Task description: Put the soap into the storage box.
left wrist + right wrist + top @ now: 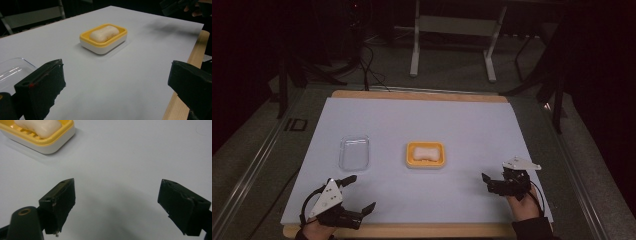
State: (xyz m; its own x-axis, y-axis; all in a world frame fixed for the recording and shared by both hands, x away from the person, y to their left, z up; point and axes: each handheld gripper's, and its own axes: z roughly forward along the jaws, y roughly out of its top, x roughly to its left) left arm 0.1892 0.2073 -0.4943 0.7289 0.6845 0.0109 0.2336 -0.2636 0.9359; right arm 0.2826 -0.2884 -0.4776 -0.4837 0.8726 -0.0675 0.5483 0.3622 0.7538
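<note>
A white sheet covers the surface, whose wooden edge shows along the far side and again at the near side. Beyond it, on the dark floor, stand the two pale legs of a metal frame, with black cables trailing to their left.

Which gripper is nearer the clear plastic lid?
Left. The left gripper sits just below the clear plastic lid near the table's front-left; the right gripper is far across, beyond the yellow soap dish.
</note>
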